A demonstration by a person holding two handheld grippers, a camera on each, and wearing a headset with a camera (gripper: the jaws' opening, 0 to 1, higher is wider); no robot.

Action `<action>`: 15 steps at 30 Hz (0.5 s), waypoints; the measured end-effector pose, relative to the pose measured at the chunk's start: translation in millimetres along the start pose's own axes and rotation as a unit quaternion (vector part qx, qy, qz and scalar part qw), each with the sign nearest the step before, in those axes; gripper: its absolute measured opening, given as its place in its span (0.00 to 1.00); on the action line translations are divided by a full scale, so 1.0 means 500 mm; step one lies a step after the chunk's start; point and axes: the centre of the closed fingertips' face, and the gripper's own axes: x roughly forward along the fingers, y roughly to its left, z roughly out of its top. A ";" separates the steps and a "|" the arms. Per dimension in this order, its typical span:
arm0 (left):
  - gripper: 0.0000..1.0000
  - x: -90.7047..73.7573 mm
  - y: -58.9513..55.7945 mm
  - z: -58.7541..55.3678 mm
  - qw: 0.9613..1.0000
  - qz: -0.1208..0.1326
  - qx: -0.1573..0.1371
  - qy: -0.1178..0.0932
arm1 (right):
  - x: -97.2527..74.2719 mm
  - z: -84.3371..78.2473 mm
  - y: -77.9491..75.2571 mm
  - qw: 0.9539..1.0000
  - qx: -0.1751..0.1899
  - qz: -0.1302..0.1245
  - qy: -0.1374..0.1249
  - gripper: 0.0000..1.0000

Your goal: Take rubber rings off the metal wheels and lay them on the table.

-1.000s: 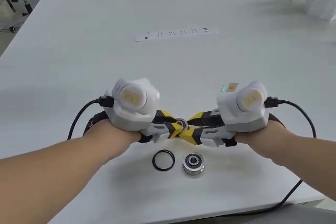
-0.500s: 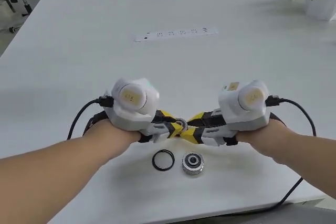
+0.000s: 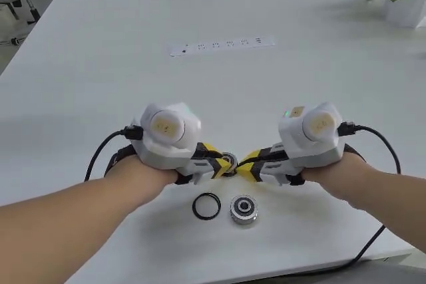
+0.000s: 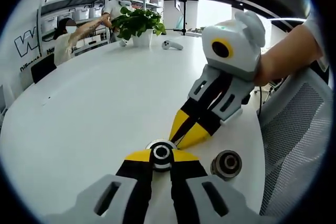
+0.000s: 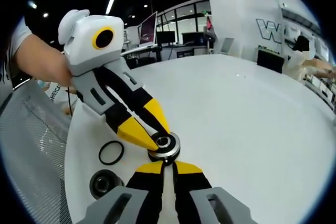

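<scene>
Worktop (image 3: 299,64) above bare wheel (image 3: 244,208): left gripper (image 4: 161,156) is clamping a second wheel (image 5: 165,141); right gripper (image 5: 164,167), edging closer, is pinching its rubber ring (image 5: 177,143) for removal.

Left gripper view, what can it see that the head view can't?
Left gripper view: a person by the shelves, and a mesh chair next to the table. Head view: the power strip and the loose rubber ring lying flat. Both: the held wheel, the bare wheel on the table, and the plant.
</scene>
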 end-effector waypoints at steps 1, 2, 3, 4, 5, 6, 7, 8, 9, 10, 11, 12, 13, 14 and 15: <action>0.07 0.000 0.000 0.000 1.000 0.000 0.000 0.000 | 0.000 0.000 0.000 1.000 0.000 0.000 0.001 0.03; 0.07 0.000 0.000 0.000 1.000 0.001 -0.001 -0.001 | 0.001 0.000 0.000 1.000 0.001 -0.001 0.001 0.03; 0.07 0.000 0.000 0.000 1.000 0.001 -0.001 -0.001 | 0.001 0.000 -0.001 1.000 0.008 -0.001 0.000 0.03; 0.07 0.000 0.001 0.000 1.000 0.002 -0.001 -0.001 | 0.001 0.000 -0.001 1.000 0.016 -0.001 -0.001 0.03; 0.07 0.000 0.001 0.000 1.000 0.002 -0.001 -0.001 | 0.000 0.000 -0.002 1.000 0.021 -0.001 -0.003 0.03; 0.07 0.000 0.001 0.000 1.000 0.002 -0.001 -0.001 | 0.000 0.000 -0.002 1.000 0.024 -0.001 -0.003 0.02; 0.07 -0.001 0.001 0.000 1.000 0.002 -0.001 0.000 | 0.000 -0.001 -0.003 0.999 0.032 -0.001 -0.003 0.02; 0.07 -0.001 0.000 0.000 1.000 0.002 -0.001 0.000 | -0.001 -0.001 -0.003 0.999 0.035 -0.001 -0.002 0.00; 0.07 -0.001 0.000 0.000 1.000 0.002 -0.001 0.000 | -0.001 -0.001 -0.002 0.999 0.041 0.000 -0.004 0.00; 0.07 -0.001 0.000 0.000 1.000 0.002 -0.001 0.000 | -0.001 -0.003 -0.004 0.999 0.043 -0.002 -0.003 0.00; 0.07 -0.001 0.000 0.000 1.000 0.003 -0.001 0.000 | -0.001 -0.002 -0.004 0.999 0.048 -0.002 -0.004 0.00; 0.07 -0.001 0.001 0.000 1.000 0.003 -0.001 0.000 | -0.001 -0.002 -0.003 0.999 0.052 -0.002 -0.003 0.00; 0.07 -0.001 0.001 0.000 1.000 0.003 -0.001 0.000 | -0.001 -0.002 -0.003 0.998 0.056 -0.002 -0.004 0.00; 0.07 0.000 0.001 0.000 1.000 0.003 -0.001 0.000 | -0.002 -0.001 -0.004 0.998 0.062 0.000 -0.005 0.00; 0.07 0.000 0.000 0.000 1.000 0.003 -0.001 0.000 | -0.002 0.000 -0.004 0.997 0.071 0.002 -0.008 0.00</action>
